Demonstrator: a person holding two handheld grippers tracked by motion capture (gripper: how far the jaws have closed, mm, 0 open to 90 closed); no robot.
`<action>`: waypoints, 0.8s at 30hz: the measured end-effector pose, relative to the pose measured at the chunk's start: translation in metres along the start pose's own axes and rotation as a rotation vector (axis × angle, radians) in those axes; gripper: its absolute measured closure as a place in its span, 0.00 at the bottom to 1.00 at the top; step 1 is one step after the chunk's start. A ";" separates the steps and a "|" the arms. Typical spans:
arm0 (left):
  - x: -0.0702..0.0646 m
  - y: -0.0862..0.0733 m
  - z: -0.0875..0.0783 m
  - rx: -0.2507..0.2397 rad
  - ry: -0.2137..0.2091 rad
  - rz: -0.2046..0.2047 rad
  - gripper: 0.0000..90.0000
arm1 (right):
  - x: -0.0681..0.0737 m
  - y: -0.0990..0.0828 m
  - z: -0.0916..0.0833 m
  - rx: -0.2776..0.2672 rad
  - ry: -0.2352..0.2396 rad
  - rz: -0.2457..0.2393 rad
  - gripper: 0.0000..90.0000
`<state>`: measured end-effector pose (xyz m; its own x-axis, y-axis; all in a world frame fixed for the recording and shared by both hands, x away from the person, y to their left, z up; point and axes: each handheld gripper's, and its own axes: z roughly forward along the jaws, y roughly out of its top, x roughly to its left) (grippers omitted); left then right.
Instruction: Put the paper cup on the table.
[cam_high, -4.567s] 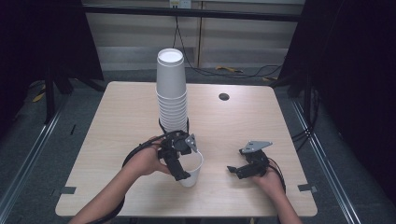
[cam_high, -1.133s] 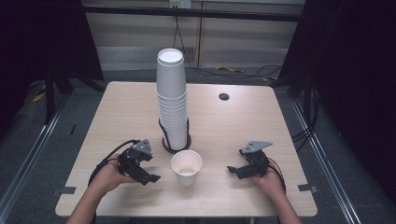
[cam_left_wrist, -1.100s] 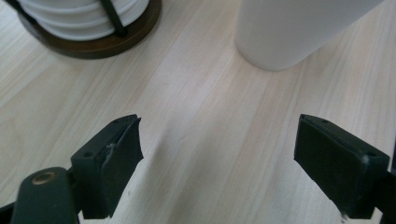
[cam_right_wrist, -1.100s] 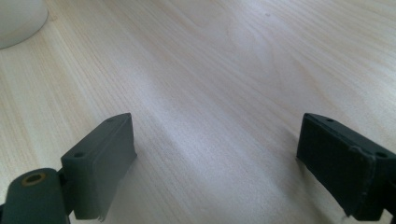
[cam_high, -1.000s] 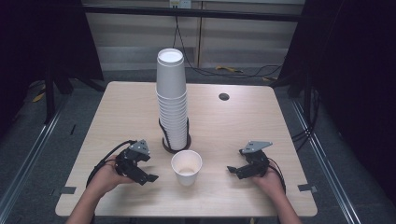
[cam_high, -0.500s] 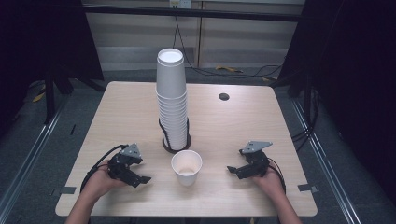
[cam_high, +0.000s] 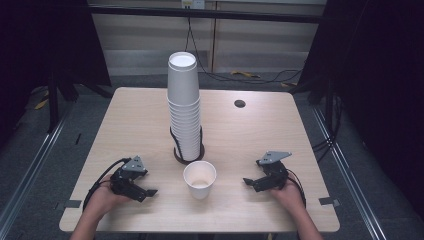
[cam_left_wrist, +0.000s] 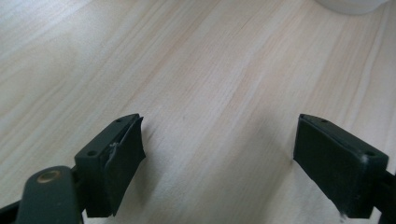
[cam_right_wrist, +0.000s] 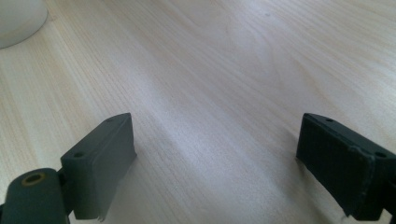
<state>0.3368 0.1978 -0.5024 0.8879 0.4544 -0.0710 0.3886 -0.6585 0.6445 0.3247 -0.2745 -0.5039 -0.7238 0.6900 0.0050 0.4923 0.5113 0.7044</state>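
My left tongs (cam_high: 145, 191) rested empty with jaws apart, as did my right tongs (cam_high: 248, 182). The single cup (cam_high: 199, 179) stood upright on the table (cam_high: 250, 135) between them, at three o'clock from the left, slightly nearer the right

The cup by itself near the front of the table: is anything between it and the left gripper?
No. Bare table lies between the left gripper and the single cup. The jaws stand open, empty.
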 end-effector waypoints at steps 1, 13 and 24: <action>0.000 -0.001 0.001 -0.013 0.003 -0.003 0.17 | 0.000 0.000 0.000 0.000 0.000 0.000 0.12; -0.001 -0.010 0.003 -0.088 0.021 0.005 0.15 | 0.000 0.000 0.000 0.000 0.000 0.000 0.12; -0.001 -0.015 0.005 -0.134 0.017 0.014 0.10 | 0.000 0.000 0.000 0.000 0.000 -0.001 0.12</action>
<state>0.3316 0.2039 -0.5161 0.8884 0.4565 -0.0492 0.3389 -0.5795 0.7411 0.3247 -0.2745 -0.5039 -0.7238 0.6900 0.0043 0.4919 0.5116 0.7045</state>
